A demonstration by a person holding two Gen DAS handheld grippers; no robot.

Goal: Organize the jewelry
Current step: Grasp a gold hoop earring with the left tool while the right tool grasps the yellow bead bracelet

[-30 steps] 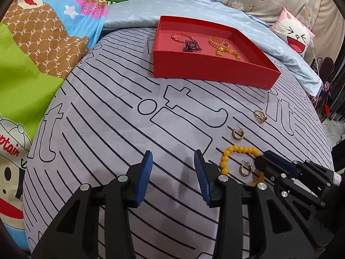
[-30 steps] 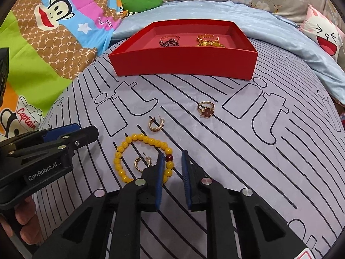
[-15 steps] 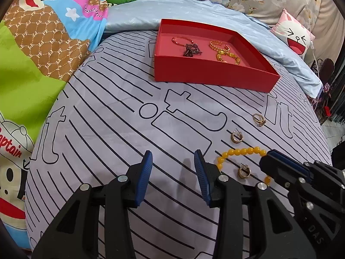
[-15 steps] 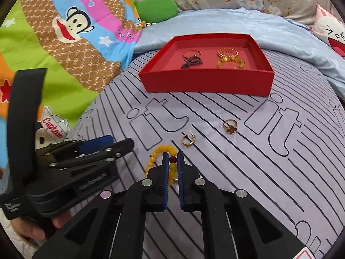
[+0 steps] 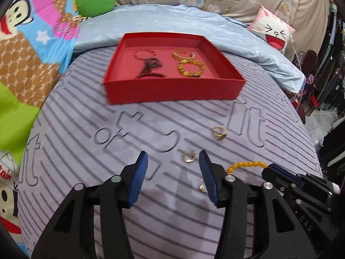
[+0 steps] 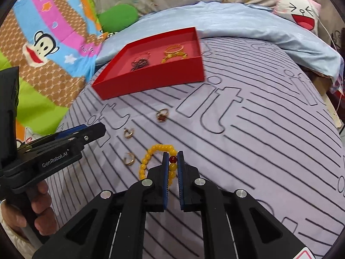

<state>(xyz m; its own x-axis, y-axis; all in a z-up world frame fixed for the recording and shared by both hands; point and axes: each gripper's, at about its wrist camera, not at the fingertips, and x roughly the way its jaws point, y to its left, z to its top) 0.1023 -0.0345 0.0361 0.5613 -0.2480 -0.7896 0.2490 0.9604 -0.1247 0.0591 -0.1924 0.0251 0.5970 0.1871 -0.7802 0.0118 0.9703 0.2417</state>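
My right gripper (image 6: 172,157) is shut on the yellow bead bracelet (image 6: 151,155) at its red bead, lifting it off the striped sheet; it also shows in the left wrist view (image 5: 245,164). My left gripper (image 5: 172,161) is open and empty above the sheet. Two gold hoop earrings (image 6: 129,133) (image 6: 129,159) and a gold ring (image 6: 162,115) lie loose on the sheet. The near hoop (image 5: 189,155) sits just ahead of my left fingertips. The red tray (image 6: 151,79) at the back holds a dark bracelet (image 6: 140,63) and gold chains (image 6: 174,52).
The bed's grey striped sheet (image 6: 258,151) curves away on all sides. A light blue blanket (image 6: 237,21) lies behind the tray. A cartoon quilt (image 6: 43,43), a green pillow (image 6: 117,17) and a pink face pillow (image 6: 299,13) line the back.
My right gripper has closed on the bead bracelet and raised it, leaving the hoop it encircled on the sheet. My left gripper has moved right, towards the earrings.
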